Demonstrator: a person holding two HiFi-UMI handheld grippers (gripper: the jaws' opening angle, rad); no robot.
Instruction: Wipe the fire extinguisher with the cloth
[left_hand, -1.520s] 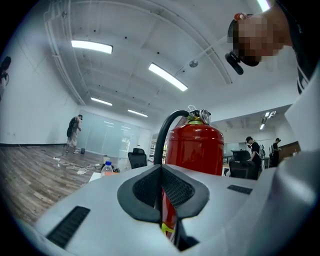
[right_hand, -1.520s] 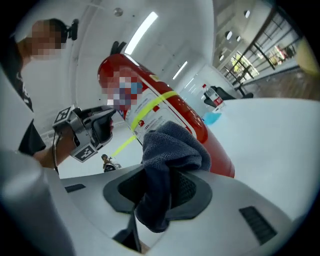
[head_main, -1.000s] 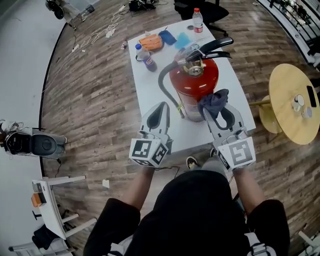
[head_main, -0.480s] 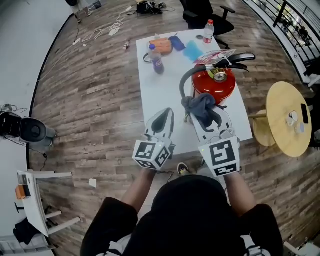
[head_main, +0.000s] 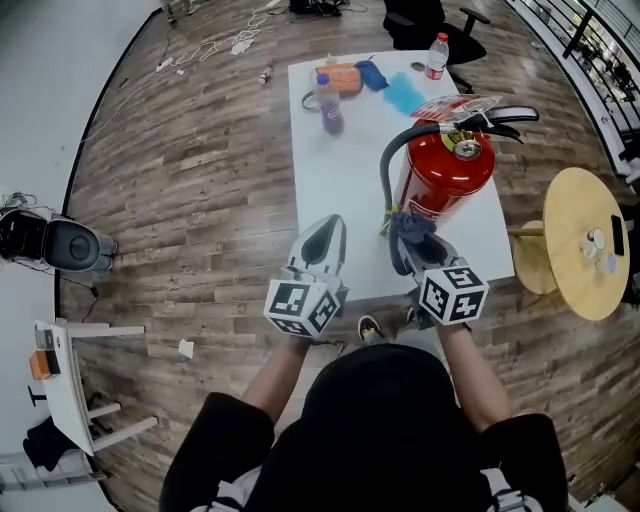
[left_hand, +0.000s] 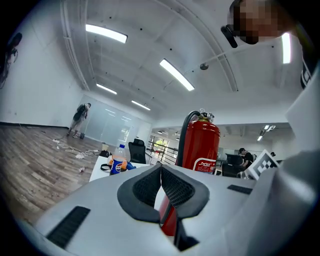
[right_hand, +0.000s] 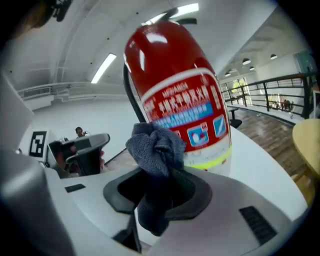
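My right hand-held gripper is clamped on a bunched dark grey cloth, which sticks up from between the jaws. The cloth is at the lower part of the red fire extinguisher, in front of its printed label. From here I cannot tell for certain whether the fabric is pressing on the cylinder.

The extinguisher stands upright on the white surface, close to its near right corner, and a black hose curves down its left side. My left hand-held gripper is fully closed with nothing between its jaws. It is held over the near edge of the surface, to the left of the extinguisher and apart from it.

At the far end of the surface stand a soda bottle and a water bottle. A round wooden table is on the floor to the right.
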